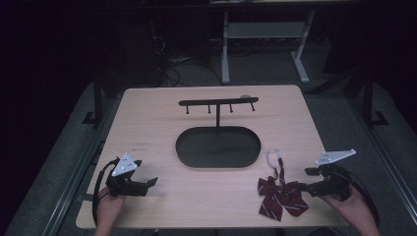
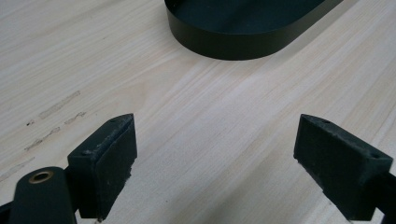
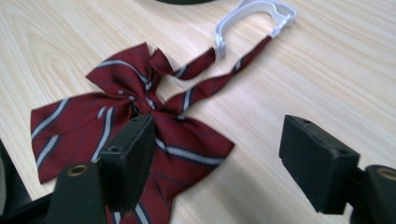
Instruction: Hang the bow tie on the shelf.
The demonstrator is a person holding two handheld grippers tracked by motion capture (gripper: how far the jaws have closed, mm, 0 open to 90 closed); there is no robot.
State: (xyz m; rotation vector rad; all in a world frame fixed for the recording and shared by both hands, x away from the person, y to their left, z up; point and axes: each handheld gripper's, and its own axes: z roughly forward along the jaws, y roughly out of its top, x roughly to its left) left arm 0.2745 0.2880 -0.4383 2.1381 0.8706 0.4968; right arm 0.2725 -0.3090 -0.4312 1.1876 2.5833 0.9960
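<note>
Bow tie flat on tabletop, near front edge, just left of right gripper; jaws spread wide, nothing between. White clasp beyond, toward tray. Tray holding only its stand. Left gripper spread too, over bare wood.

Your bow tie lies on the table, right of the oval tray. The hook rack stands in that tray, behind the tie.
</note>
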